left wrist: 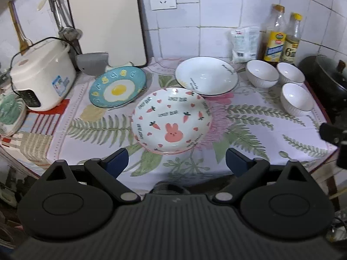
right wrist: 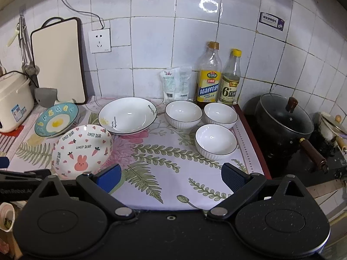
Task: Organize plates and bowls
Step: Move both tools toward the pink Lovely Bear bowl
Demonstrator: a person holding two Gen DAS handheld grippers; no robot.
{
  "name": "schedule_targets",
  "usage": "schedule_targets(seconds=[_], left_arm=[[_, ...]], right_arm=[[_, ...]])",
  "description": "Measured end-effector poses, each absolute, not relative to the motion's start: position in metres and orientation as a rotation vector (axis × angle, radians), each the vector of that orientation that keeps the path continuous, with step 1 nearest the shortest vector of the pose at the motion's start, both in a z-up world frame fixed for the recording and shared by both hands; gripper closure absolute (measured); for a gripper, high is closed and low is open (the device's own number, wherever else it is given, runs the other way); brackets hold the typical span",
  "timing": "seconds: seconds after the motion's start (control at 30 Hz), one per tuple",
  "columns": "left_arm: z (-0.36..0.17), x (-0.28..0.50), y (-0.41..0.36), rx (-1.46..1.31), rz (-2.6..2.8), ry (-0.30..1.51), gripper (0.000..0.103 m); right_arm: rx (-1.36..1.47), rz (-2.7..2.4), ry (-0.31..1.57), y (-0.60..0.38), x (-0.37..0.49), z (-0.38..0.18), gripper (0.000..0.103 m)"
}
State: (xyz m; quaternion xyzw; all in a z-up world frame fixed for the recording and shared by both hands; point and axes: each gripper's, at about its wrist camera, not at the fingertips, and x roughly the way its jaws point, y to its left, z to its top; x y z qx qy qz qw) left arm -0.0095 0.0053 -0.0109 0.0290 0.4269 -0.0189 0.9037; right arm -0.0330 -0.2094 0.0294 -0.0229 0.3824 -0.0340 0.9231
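Note:
Three plates lie apart on the floral cloth: a bunny plate [left wrist: 172,120] [right wrist: 82,150], a blue egg plate [left wrist: 118,86] [right wrist: 56,119], and a white plate [left wrist: 206,74] [right wrist: 128,114]. Three white ribbed bowls stand apart at the right: a back left bowl [left wrist: 262,72] [right wrist: 183,113], a back right bowl [left wrist: 290,72] [right wrist: 220,114], and a front bowl [left wrist: 296,98] [right wrist: 215,140]. My left gripper [left wrist: 176,162] is open and empty, just in front of the bunny plate. My right gripper [right wrist: 171,177] is open and empty, in front of the bowls.
A rice cooker [left wrist: 42,82] stands at the left, a cutting board [left wrist: 106,21] leans on the tiled wall. Two bottles [right wrist: 209,75] and a white bag [right wrist: 176,84] stand behind the bowls. A black pot [right wrist: 284,121] sits on the stove at the right.

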Motion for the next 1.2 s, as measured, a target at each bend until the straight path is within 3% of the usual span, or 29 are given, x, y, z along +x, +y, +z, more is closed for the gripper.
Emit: schedule_targets(seconds=[1.2], left_arm=[[-0.006, -0.021, 0.022, 0.054, -0.022, 0.872, 0.006]], right_arm=[[-0.075, -0.076, 0.781, -0.205, -0.038, 0.027, 0.003]])
